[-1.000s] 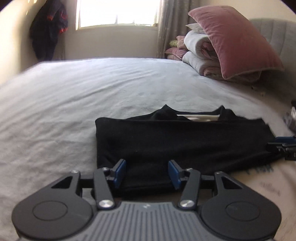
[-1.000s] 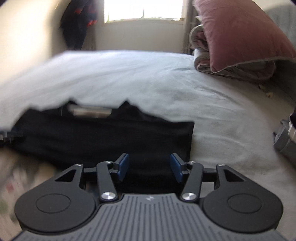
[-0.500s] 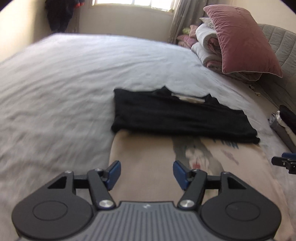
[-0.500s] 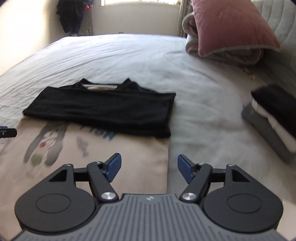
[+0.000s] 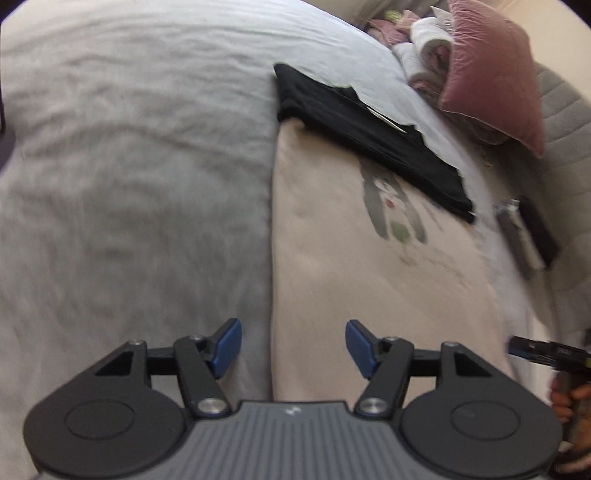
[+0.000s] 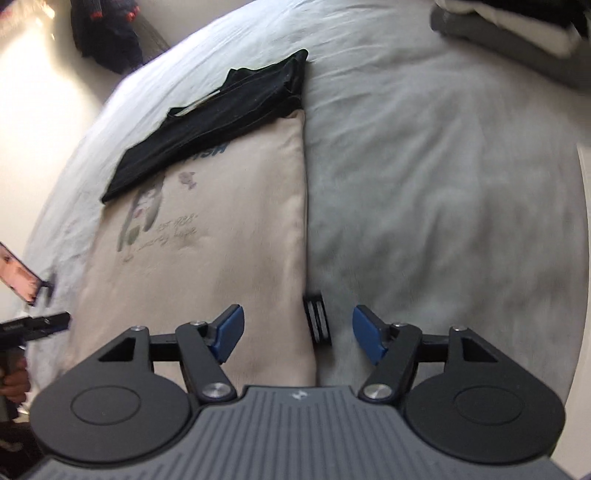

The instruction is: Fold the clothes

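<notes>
**Inspector:** Left gripper point(image 5: 293, 345) first. What is its condition?

**Assistant:** Its jaws have just been opening and stand spread, with nothing between the blue pads. Below the gap runs the left edge of the beige T-shirt point(image 5: 354, 280), which lies flat on the grey bedsheet point(image 5: 129, 177). The left pad is over sheet, the right pad over shirt.

**Inspector:** And the right gripper point(image 6: 298, 332)?

**Assistant:** Same finding. Its jaws have just been widening too, then eased in slightly, and they stand apart on nothing. The shirt's right edge runs between the pads. A small black striped tag point(image 6: 317, 320) sits at that edge, inside the gap but touching neither pad.

**Inspector:** Location of the folded part?

**Assistant:** Well ahead of both grippers. A black band of fabric point(image 6: 221, 118) lies across the far end of the beige shirt, above the printed cartoon figure point(image 6: 142, 212) and the lettering.

**Inspector:** Anything else noted?

**Assistant:** Beyond the left gripper, far right, a pink cushion point(image 5: 495, 74) leans on rolled bedding. A stack of folded clothes point(image 6: 517, 26) rests ahead of the right gripper, to its far right. In each view the other gripper's tip enters from the side, with part of a hand point(image 5: 570, 400) on its handle. Both views are motion-blurred.
</notes>
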`<state>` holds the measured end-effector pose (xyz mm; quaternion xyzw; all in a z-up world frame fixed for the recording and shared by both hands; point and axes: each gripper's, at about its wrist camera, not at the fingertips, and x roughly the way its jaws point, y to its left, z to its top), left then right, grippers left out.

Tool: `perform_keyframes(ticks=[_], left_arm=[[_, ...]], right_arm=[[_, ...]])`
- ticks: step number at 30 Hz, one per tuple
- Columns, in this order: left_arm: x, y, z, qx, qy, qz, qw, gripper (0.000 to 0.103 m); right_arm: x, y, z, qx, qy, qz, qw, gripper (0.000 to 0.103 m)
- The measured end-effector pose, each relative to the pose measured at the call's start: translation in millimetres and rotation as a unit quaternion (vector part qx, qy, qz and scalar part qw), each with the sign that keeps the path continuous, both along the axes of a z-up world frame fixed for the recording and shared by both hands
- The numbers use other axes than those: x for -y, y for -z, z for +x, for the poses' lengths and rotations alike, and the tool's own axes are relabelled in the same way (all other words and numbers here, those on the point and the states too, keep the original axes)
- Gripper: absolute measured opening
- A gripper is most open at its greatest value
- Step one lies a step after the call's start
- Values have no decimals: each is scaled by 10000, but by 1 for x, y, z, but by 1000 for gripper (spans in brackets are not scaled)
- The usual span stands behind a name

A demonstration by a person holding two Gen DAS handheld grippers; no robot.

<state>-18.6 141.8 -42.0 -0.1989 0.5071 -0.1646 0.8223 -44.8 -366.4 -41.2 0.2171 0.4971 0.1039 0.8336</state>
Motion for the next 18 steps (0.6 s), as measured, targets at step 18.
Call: perform_keyframes(ticks=[18], left_arm=[[-34,40,-22,-399,400,-2168,9746,76]], right_arm=[[42,29,-30,0,-380,2176,9753,69]])
